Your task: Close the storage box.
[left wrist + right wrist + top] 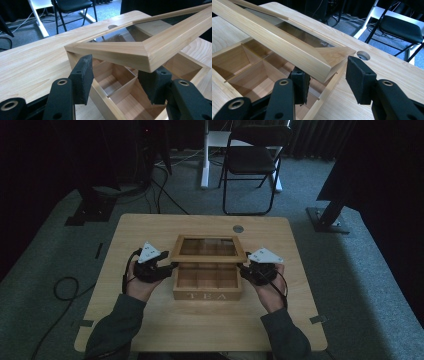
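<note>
Near the counter's [150,330] front edge, midway along it, sits a pale wooden tea box [207,290] with bare compartments and a glass-paned lid [209,248] half raised. Both grippers flank it: the left gripper [116,80] has wide jaws straddling the lid's corner untouched, and the right gripper [329,82] likewise grips nothing. Judging by this, lid-handling is underway; next needs a firm corner hold.

The tea box [207,289] is pale, matt wood, its lid [209,249] glazed with glossy glass. The table [150,320] is smooth wood (visible grain). The gripper pads [359,80] look rough black foam.
</note>
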